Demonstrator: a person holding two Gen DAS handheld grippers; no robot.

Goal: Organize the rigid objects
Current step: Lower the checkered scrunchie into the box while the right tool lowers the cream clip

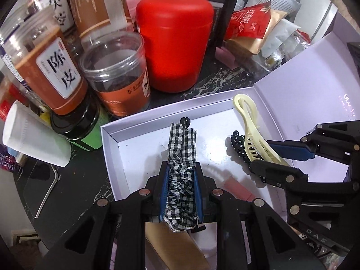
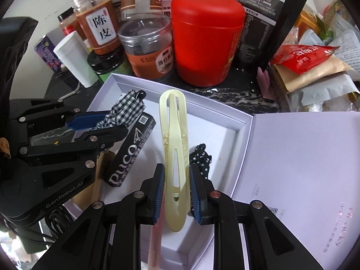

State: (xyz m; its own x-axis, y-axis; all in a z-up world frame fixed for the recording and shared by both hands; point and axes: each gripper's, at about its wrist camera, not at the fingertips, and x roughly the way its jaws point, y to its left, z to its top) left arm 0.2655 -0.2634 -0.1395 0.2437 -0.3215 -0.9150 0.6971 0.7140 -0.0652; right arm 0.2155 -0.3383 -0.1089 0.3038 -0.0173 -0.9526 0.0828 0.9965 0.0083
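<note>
Hair clips hang over the open white box [image 1: 108,135], which holds a black Puco carton [image 2: 130,150]. Left gripper [image 1: 181,168] pinches a gingham clip [image 1: 181,157]; right gripper [image 2: 174,175] clamps a cream clip [image 2: 174,139].

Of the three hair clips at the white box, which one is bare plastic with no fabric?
The long cream plastic hair clip, held by the right gripper. The gingham clip and the black polka-dot clip are fabric-covered.

The left gripper [image 1: 180,168] points steeply down, its 2 blue-padded jaws clamped on a checked fabric hair clip [image 1: 182,148]. Just beside it, the right gripper [image 2: 174,182] also points steeply down, its jaws closed on a cream hair clip [image 2: 174,148].
</note>
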